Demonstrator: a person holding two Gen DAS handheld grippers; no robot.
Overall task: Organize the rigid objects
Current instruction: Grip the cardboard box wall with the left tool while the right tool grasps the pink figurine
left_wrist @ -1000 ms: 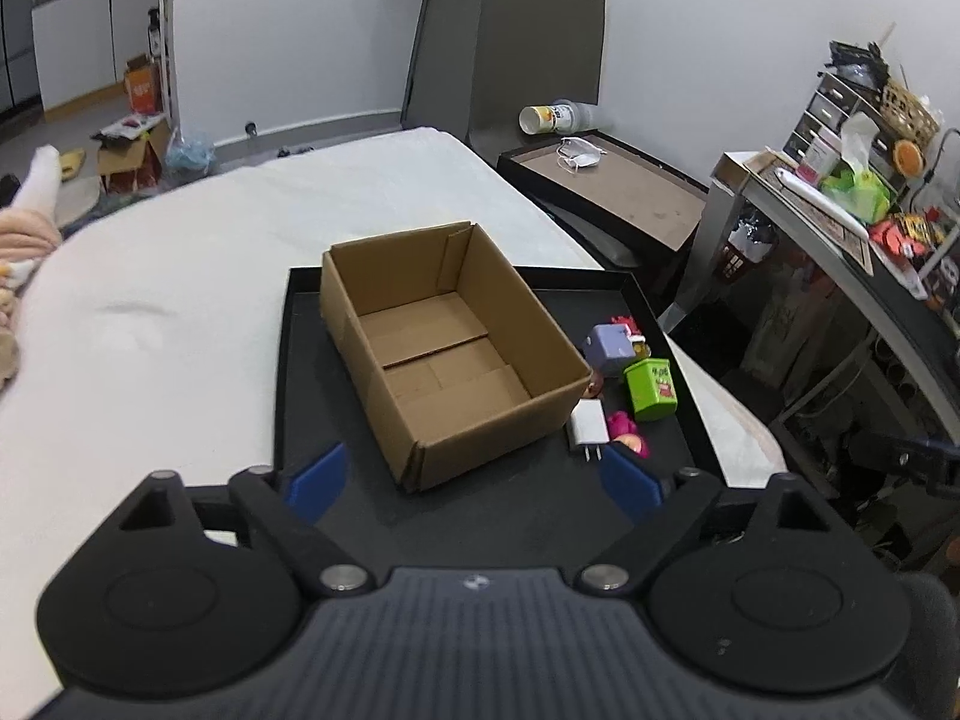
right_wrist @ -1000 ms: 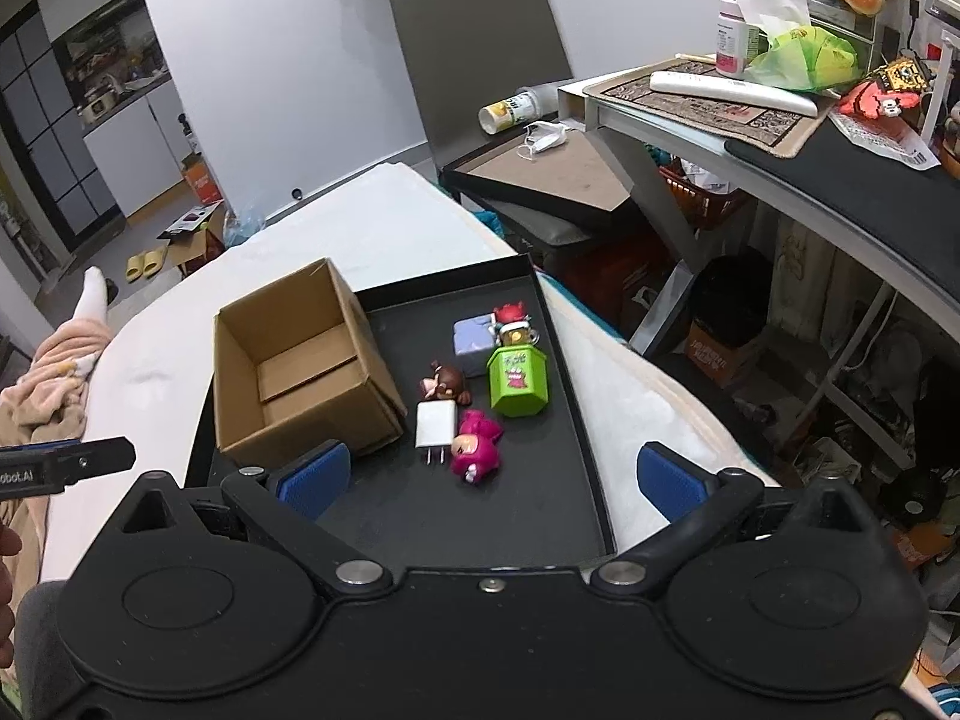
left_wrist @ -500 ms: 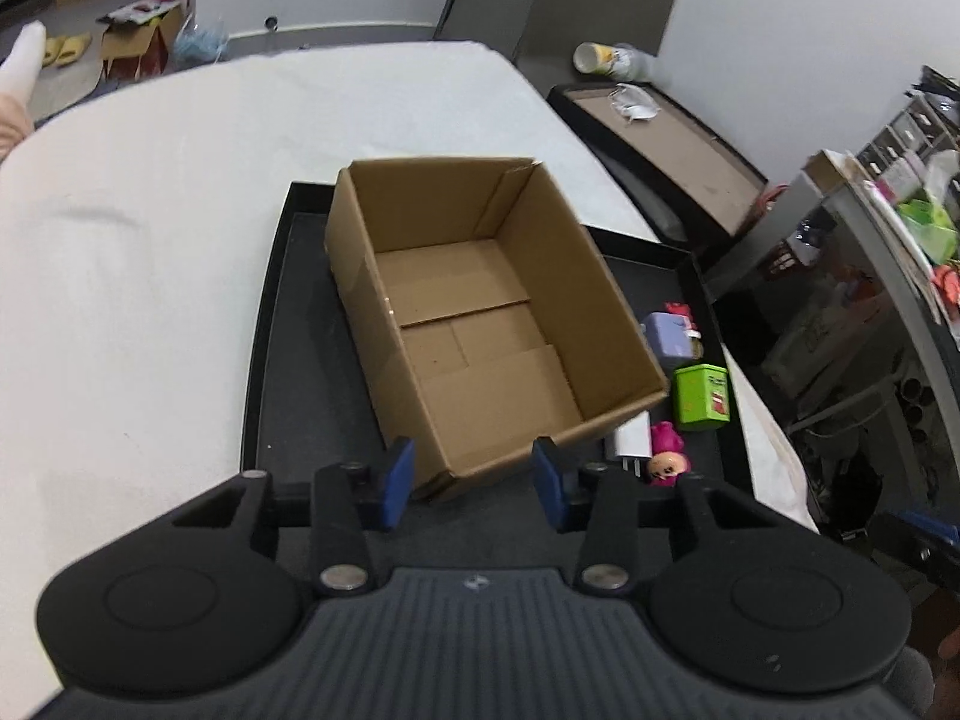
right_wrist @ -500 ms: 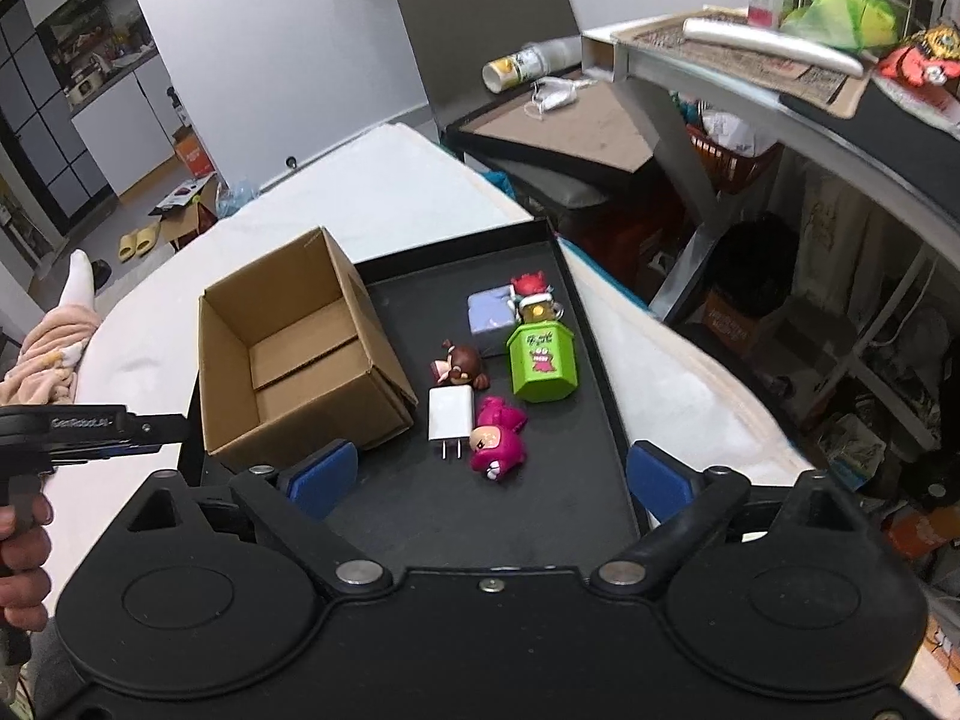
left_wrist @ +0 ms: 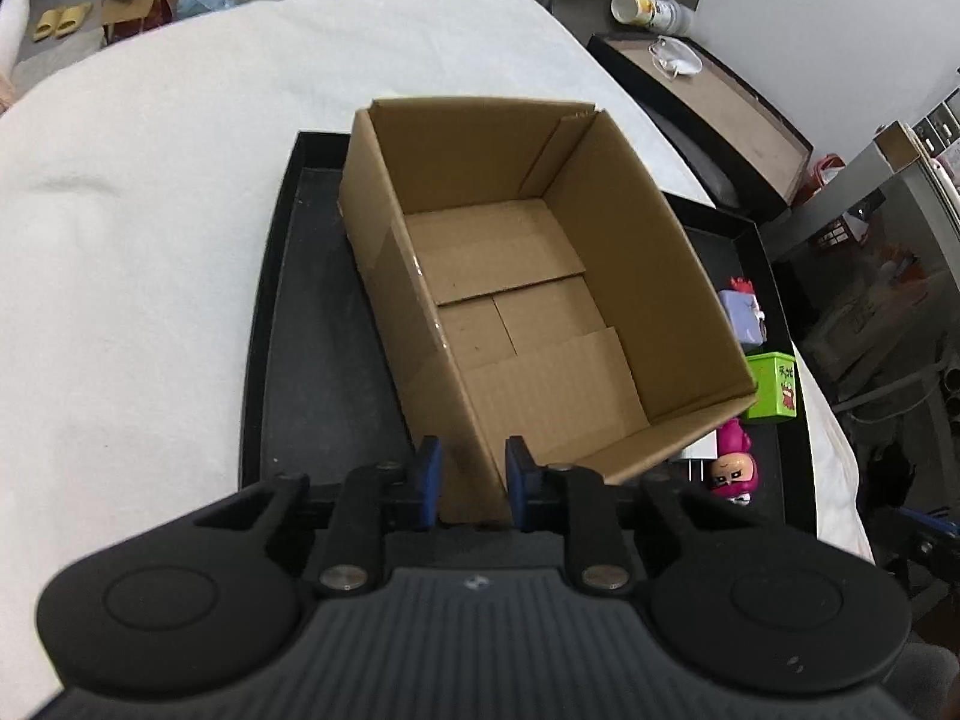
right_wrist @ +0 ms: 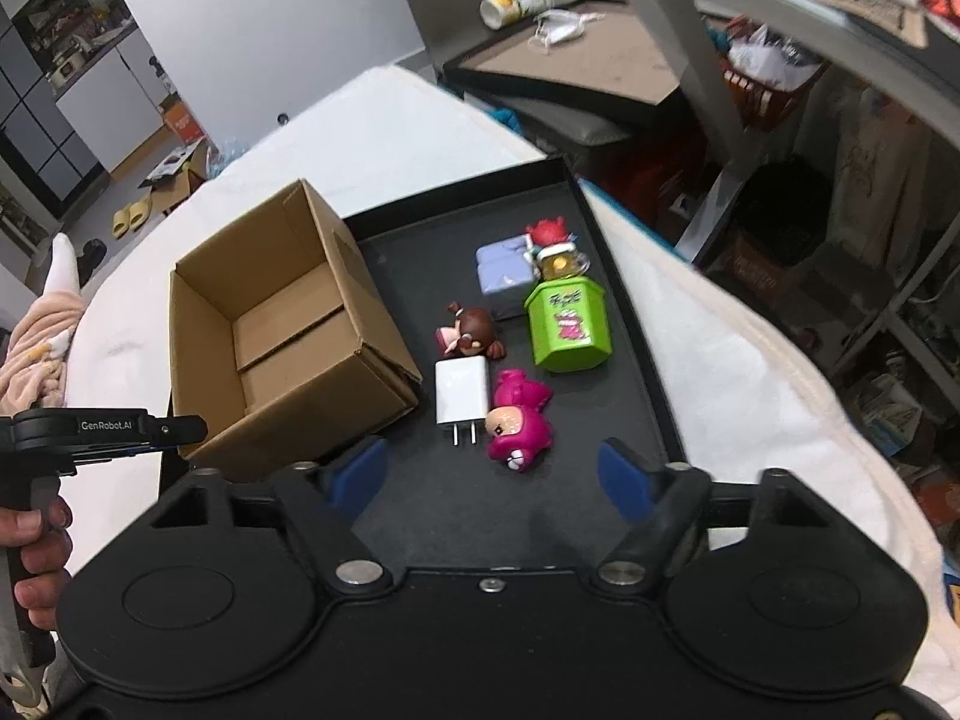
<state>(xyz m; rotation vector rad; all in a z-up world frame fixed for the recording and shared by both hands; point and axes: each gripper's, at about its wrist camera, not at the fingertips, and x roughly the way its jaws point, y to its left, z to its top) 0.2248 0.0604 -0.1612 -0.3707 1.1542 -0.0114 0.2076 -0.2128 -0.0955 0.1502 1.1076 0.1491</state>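
An open, empty cardboard box (left_wrist: 540, 312) (right_wrist: 282, 324) stands on a black tray (left_wrist: 288, 360) (right_wrist: 540, 516). My left gripper (left_wrist: 471, 483) is shut on the box's near corner. To the right of the box lie a white charger (right_wrist: 461, 393), a pink figure (right_wrist: 516, 420), a brown figure (right_wrist: 471, 333), a green box (right_wrist: 567, 324), a lavender block (right_wrist: 504, 267) and a small red-topped figure (right_wrist: 555, 246). My right gripper (right_wrist: 492, 477) is open and empty, above the tray just short of the charger and pink figure.
The tray lies on a white padded surface (left_wrist: 150, 192). To the right stand a chair with a flat brown board (right_wrist: 576, 66) and a cluttered desk (right_wrist: 780, 0). The left gripper's handle and a hand (right_wrist: 36, 528) show at the left of the right wrist view.
My left gripper has moved forward and closed from wide open onto the box's near corner. My right gripper has come closer to the toys and narrowed a little, still open.
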